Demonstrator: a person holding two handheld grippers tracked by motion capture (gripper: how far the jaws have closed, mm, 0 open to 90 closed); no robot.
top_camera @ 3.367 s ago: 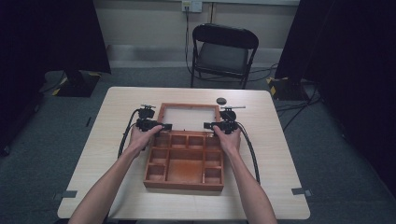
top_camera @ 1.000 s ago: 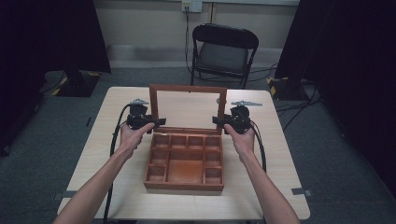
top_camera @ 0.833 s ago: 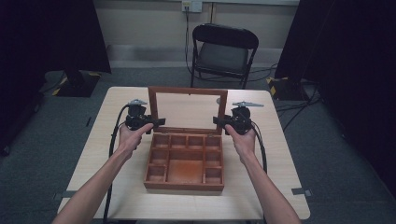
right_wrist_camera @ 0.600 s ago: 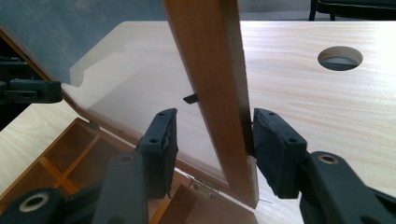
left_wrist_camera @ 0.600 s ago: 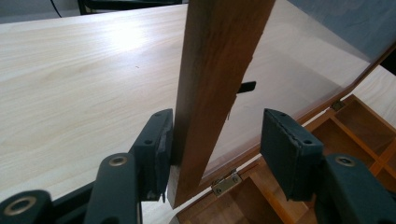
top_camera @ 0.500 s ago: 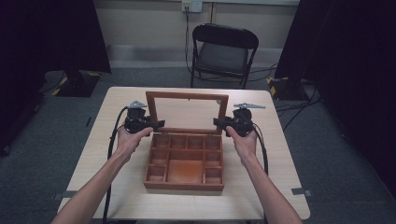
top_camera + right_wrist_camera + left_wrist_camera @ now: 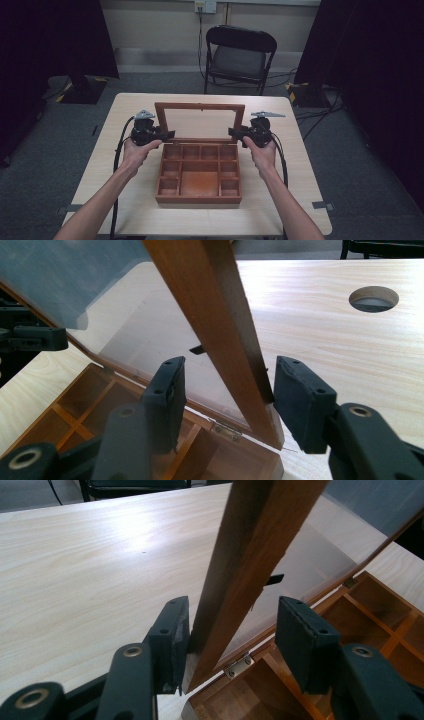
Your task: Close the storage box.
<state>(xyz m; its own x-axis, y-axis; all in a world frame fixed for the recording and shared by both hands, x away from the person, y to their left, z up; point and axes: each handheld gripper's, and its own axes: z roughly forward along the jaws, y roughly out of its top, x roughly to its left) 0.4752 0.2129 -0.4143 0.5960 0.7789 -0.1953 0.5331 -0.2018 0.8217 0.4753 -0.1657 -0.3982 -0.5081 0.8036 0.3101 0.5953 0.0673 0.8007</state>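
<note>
The lid (image 7: 199,122) of a wooden box (image 7: 199,174), a wood frame around a clear pane, stands raised near upright with each side rail between a gripper's jaws. In the left gripper view the left gripper (image 7: 231,627) has just been closing; one pad touches the rail, the other stands off. The right gripper (image 7: 225,390) likewise straddles its rail, one pad touching. The box sits mid-table (image 7: 125,107), lid at its 12 o'clock edge; a chair (image 7: 240,52) stands beyond.
</note>
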